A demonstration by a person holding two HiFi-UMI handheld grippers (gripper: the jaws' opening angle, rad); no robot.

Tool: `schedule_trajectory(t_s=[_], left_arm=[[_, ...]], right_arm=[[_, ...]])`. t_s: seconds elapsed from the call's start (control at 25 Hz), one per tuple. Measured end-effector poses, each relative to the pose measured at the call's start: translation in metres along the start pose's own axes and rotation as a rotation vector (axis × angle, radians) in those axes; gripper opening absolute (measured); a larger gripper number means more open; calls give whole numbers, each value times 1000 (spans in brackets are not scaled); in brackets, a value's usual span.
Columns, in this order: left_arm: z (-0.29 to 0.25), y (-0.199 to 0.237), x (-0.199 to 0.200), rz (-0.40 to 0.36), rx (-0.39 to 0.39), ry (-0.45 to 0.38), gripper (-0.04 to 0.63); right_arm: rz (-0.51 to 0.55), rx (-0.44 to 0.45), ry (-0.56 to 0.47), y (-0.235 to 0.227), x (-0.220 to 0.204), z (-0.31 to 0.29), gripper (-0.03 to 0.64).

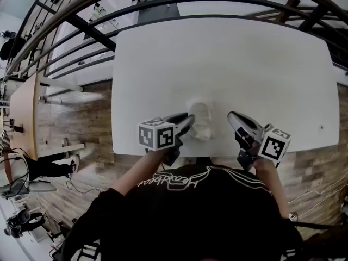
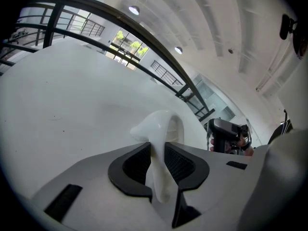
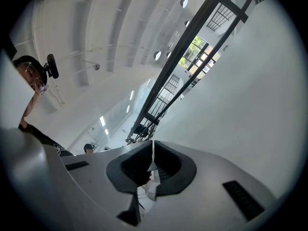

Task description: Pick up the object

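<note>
White object [image 1: 200, 121]: head view, lower middle of the frame, over the white table [image 1: 244, 58] near its front edge; pale and blurred, shape hard to read; just right of the left gripper [image 1: 190, 119], whose tips reach it; whether it rests on the table cannot be told. Right gripper [image 1: 232, 116] lies well apart to the right of the object, tips pointing toward the upper left, over the same front edge. Each gripper carries its marker cube low in the frame; black shirt [image 1: 190, 211] fills the bottom; wooden floor [image 1: 81, 129] at left; dark railing [image 1: 163, 4] arcs across the top.

Left gripper view: the white object stands upright at centre between the two dark pads; both pads press its sides, so the jaws are clenched on it; its rounded top bends over toward the left above the pads. Table surface spreads across the left half; the right gripper shows small at right of centre, a hand [image 2: 243, 150] behind it.

Right gripper view: jaws closed tip to tip at lower centre, nothing between the pads; table fills the right side of the frame; railing runs from the upper right down toward centre; white ceiling [image 3: 110, 42] at upper left.
</note>
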State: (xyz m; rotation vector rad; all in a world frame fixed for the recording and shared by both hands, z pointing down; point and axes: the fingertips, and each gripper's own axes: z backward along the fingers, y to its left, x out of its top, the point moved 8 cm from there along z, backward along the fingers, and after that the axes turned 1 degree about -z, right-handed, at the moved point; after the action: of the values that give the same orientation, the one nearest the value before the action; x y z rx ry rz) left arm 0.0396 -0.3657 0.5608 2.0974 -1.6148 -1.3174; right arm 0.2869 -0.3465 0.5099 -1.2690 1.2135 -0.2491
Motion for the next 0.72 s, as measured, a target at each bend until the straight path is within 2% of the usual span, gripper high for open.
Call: schedule_trajectory(t_s=[0.36, 0.72], left_arm=[[16, 0, 1, 27, -72, -24, 95], [82, -30, -13, -56, -146, -93, 95]], right_arm=[[46, -62, -59, 19, -10, 10, 20], [117, -89, -107, 81, -43, 30, 20]])
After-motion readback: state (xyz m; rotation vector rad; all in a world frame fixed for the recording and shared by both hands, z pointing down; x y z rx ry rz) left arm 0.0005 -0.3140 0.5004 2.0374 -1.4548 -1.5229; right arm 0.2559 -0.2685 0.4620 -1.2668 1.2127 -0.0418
